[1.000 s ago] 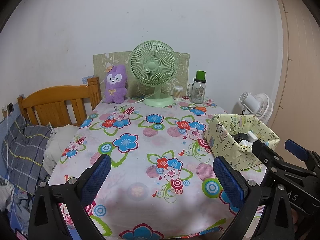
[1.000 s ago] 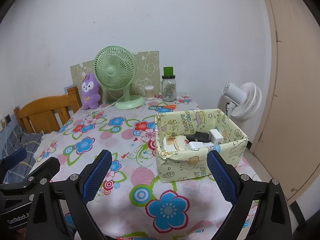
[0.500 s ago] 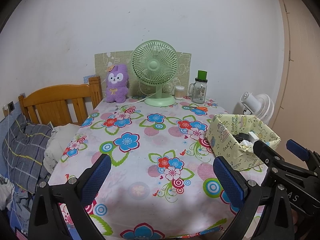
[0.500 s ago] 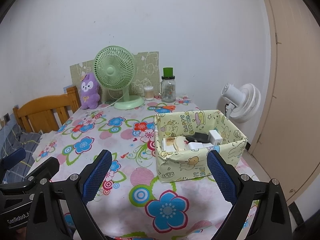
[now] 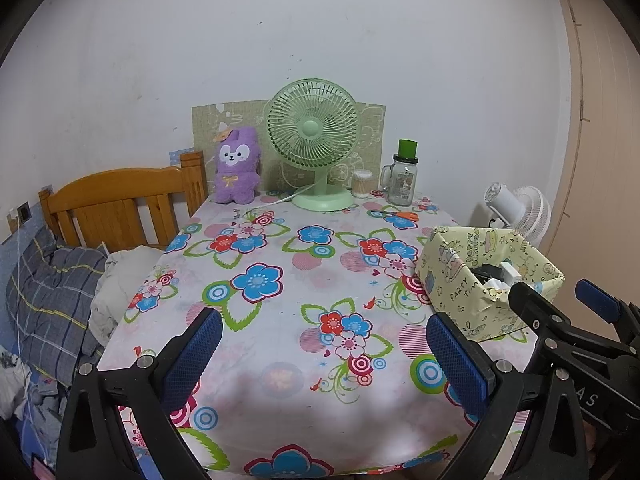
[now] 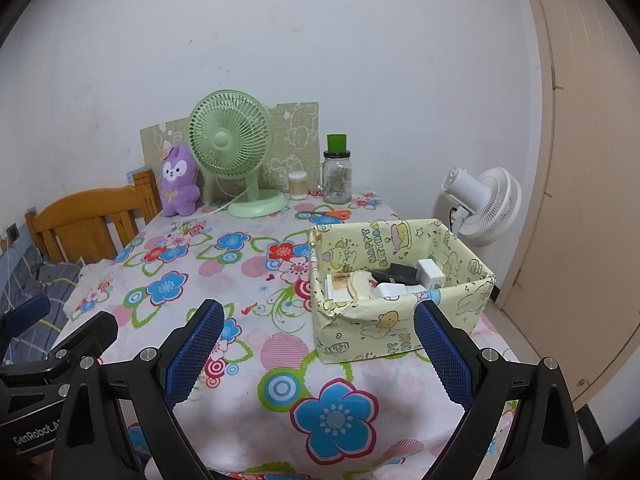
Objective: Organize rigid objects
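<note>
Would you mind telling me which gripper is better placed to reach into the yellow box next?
Probably the right gripper. The yellow box sits just ahead of it, touching its right finger in view, contents visible. The left gripper faces bare tablecloth, with the box off to its right. Both are open and empty.

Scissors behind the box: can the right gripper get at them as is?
Probably yes. The orange-handled scissors lie flat on the cloth behind the yellow box, apart from the glass jar and green fan. The right gripper is open and empty; it must pass over or left of the box.
</note>
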